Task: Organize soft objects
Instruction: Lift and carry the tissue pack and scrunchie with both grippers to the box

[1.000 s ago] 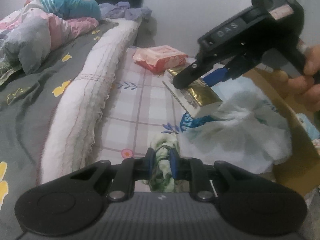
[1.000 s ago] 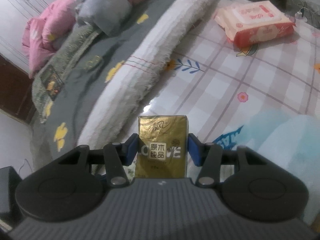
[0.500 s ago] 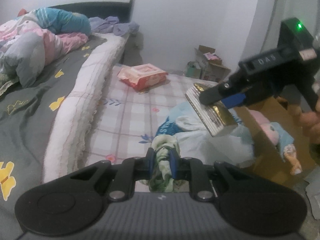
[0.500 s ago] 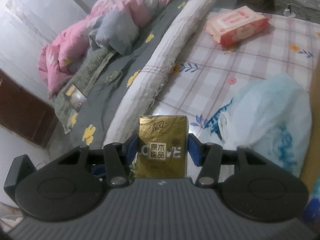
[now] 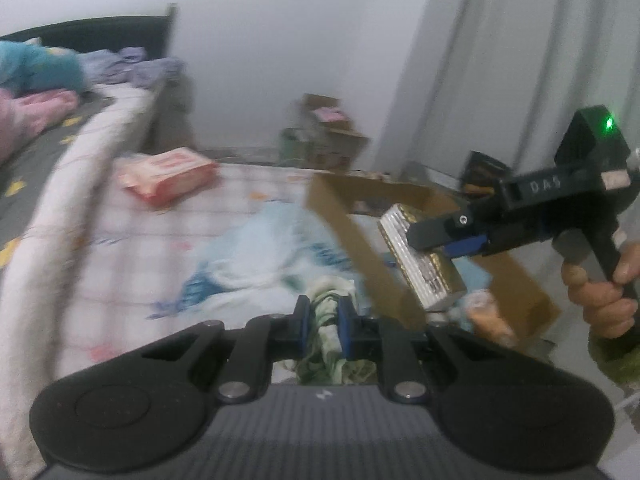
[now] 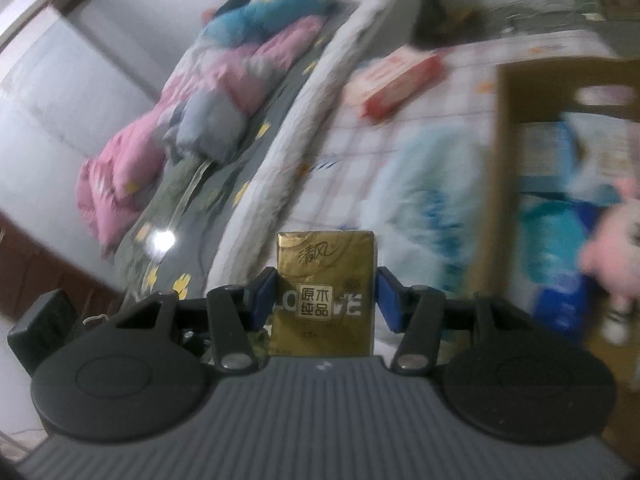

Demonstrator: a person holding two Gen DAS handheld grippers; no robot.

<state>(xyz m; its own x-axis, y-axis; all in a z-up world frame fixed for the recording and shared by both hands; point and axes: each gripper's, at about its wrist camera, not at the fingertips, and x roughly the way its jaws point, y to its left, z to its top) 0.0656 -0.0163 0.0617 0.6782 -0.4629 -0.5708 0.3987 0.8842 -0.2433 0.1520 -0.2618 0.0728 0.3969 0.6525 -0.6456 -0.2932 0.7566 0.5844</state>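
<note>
My left gripper [image 5: 323, 320] is shut on a bunched green and white cloth [image 5: 332, 300], which hangs between its blue pads above the checked mat. My right gripper [image 6: 326, 294] is shut on a gold tissue pack [image 6: 325, 280]. From the left wrist that right gripper [image 5: 444, 246] and a hand [image 5: 600, 292] appear at the right, holding the gold tissue pack [image 5: 424, 260] over an open cardboard box [image 5: 360, 240]. Inside the cardboard box [image 6: 504, 128] lie a pink plush toy [image 6: 616, 252] and blue packets. A pale blue plastic bag [image 5: 256, 256] lies on the mat beside the box.
A red and pink wipes pack [image 5: 168, 176] lies on the checked mat [image 5: 132, 248] near the bed. The bed [image 6: 224, 132] carries pink, grey and blue bedding. More boxes [image 5: 324, 136] stand by the far wall, with a curtain [image 5: 520, 60] at right.
Both grippers have swung right and risen, each keeping its grip. The right gripper carried the tissue pack from above the plastic bag to above the cardboard box, which has come into view.
</note>
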